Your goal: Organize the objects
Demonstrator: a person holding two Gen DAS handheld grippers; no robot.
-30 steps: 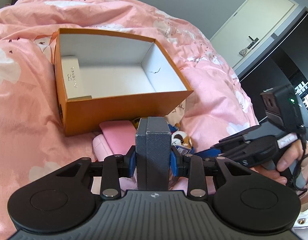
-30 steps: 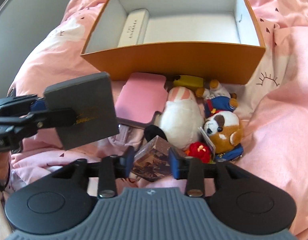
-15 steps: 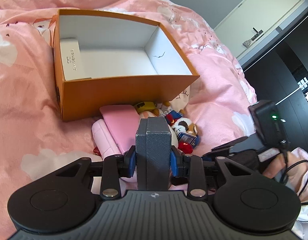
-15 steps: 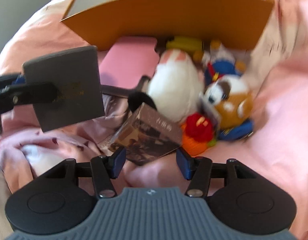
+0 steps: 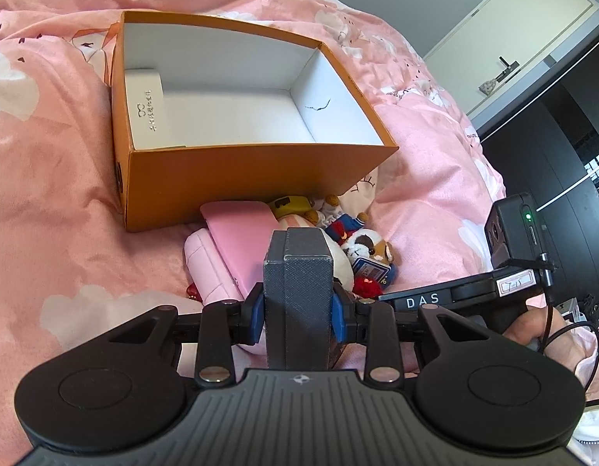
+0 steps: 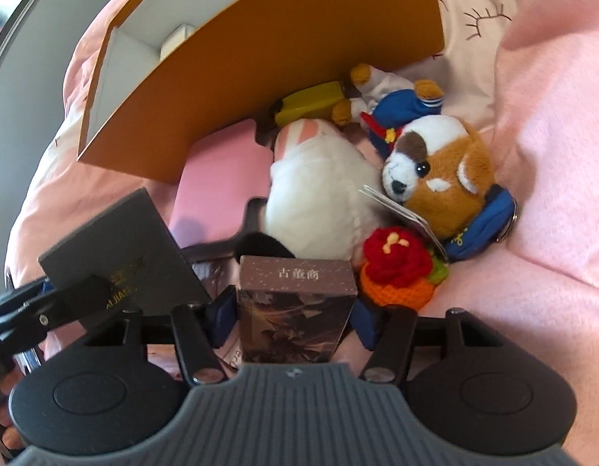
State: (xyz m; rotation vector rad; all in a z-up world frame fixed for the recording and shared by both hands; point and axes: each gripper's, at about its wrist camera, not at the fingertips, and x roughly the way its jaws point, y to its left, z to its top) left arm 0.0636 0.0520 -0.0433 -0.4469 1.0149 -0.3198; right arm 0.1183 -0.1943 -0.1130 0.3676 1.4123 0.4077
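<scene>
My left gripper (image 5: 298,308) is shut on a dark grey textured box (image 5: 297,272), held above the pile in front of the open orange box (image 5: 256,182); the grey box also shows in the right wrist view (image 6: 121,248). My right gripper (image 6: 295,320) has its jaws wide on both sides of a brown card box (image 6: 295,303) with Chinese print, apparently not clamped. The orange box holds a white case (image 5: 146,106) at its left wall.
On the pink duvet (image 5: 47,202) before the orange box lie a pink case (image 5: 237,240), a white plush (image 6: 319,202), a brown-and-white dog plush (image 6: 439,178), a red-and-orange knitted toy (image 6: 396,272) and a yellow item (image 6: 311,105). A door and dark cabinets stand at the right.
The right gripper has dropped low and forward; the brown card box now stands between its jaws. The left gripper keeps hold of the grey box and has shifted slightly.
</scene>
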